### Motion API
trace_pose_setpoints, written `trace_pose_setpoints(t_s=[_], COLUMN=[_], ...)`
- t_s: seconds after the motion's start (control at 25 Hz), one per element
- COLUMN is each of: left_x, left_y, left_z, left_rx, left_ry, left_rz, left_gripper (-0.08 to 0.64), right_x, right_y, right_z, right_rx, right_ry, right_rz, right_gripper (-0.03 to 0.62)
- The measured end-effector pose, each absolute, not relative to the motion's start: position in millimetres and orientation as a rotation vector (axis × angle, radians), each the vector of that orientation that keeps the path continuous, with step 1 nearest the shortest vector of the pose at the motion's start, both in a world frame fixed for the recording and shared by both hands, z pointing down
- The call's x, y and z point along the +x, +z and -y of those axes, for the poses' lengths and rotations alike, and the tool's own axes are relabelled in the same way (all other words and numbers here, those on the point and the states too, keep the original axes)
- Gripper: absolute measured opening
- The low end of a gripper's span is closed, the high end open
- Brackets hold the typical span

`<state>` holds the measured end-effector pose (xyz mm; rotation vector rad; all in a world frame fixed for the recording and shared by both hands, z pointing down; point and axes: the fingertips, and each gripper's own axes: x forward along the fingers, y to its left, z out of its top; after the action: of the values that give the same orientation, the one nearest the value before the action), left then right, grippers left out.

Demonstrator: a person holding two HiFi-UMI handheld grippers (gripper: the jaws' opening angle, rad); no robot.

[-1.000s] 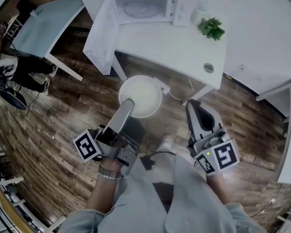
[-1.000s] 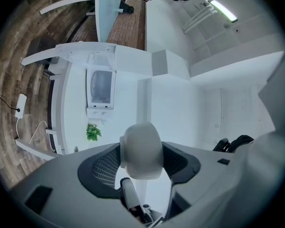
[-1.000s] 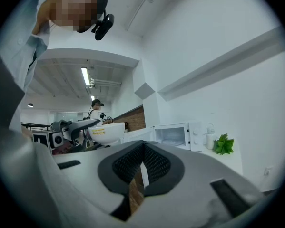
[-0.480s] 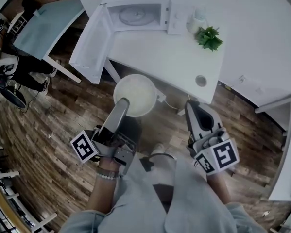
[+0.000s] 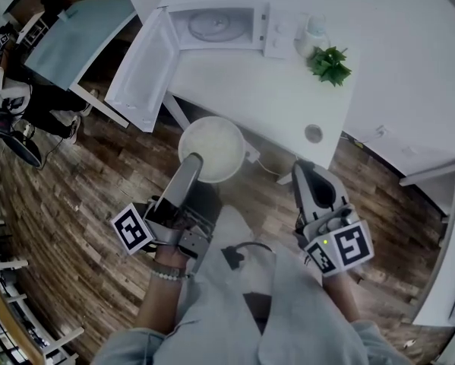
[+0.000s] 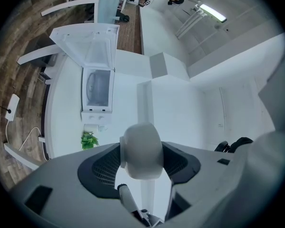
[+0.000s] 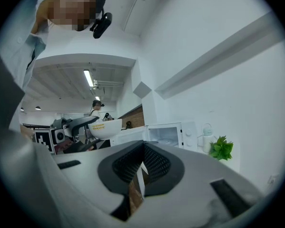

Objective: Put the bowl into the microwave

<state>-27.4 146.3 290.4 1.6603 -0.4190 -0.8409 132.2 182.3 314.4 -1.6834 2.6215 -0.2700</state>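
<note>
Head view: the left gripper (image 5: 195,164) keeps its jaws clamped on the near rim of the bowl (image 5: 212,144). The bowl now overlaps the worktop (image 5: 273,90) edge. The microwave (image 5: 216,26), door (image 5: 140,67) open, has drawn closer ahead of the jaws over the last second.

Left gripper view: the rim sits pinched between the jaws, with the cavity beyond them, up and to the left.

Right gripper view: the right gripper (image 5: 307,175) has its jaws fully together and holds nothing.

Assessment: the approach is progressing and insertion is outstanding.
</note>
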Motion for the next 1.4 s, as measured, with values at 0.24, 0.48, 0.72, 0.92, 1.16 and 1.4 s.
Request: trace_pose_setpoints(t_s=[0.24,0.48,0.72,0.92,1.16,1.4], left_x=[-25.3,-20.5,-11.6,-11.0,-16.2,-18.9], left_y=[289.1,294.7,295.7,298.0,296.7,296.0], left_z=[-137.2,-120.2,-81.9,-41.4,14.5,61.4], left_rx=[1.665,1.668,1.673,1.678,1.688,1.695], left_ry=[-0.838,-0.824,-0.806,-0.790,-0.778,-0.762], left_rz=[0.419,0.405,0.379,0.372,0.372,0.355], left_gripper=[0.255,0.255,0.255,0.255,0.255,0.255], right_x=[134.1,140.4,148.1,147.0,140.3,130.7], right_y=[318.2,324.7,320.6,318.7,317.8,316.4], right_z=[-177.3,-164.7,-132.4,-92.7,-35.0,14.1], right_rx=[-1.688,-1.722,-1.756,-1.754,-1.776,-1.778], right_ry=[-0.285,-0.293,-0.287,-0.309,-0.296,-0.299], right_rz=[-2.607,-2.601,-2.575,-2.563,-2.588,-2.598], right_gripper=[-0.005,-0.005,-0.005,-0.005,-0.005,-0.005])
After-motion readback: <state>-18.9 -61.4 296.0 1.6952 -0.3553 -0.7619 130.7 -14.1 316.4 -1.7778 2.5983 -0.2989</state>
